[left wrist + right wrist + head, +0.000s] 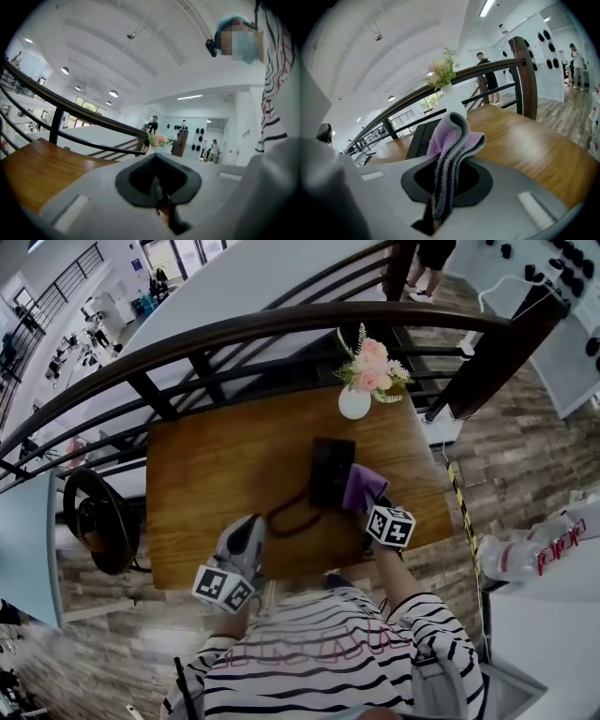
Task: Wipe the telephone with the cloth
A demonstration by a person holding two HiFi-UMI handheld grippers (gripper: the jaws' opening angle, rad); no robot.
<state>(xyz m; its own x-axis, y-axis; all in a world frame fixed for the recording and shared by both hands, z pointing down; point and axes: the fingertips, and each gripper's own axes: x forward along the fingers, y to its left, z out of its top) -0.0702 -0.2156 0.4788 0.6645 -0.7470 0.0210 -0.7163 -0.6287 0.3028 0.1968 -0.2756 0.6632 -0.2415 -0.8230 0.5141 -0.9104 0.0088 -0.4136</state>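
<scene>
CLOTH AT THE PHONE: The right gripper [373,508], jaws clamped on a folded purple-and-grey microfibre cloth [452,140], hovered at the near right corner of the flat black rectangular telephone [332,469] on the brown wooden table [202,474]. The phone lay just ahead and a little left of that gripper, w/ its long axis running away from the person toward the round white vase of pink flowers [355,401] near the table's far edge. The cloth's free fold overlapped the phone's right side from above; actual contact couldn't be confirmed.

The left gripper [248,527], jaws pressed together on nothing, hung well apart over the table's near edge, left of the dark looped cord [274,521], so the right hand was clearly the nearer. On this evidence the wipe would likely run fwd along the phone's length, w/ a slight shift left.

The head view gave the layout from above. Only the right gripper view showed the grip on the cloth and the phone's low side profile. The left gripper view pointed upward past the dark curved handrail [93,120], the phone not in it.
</scene>
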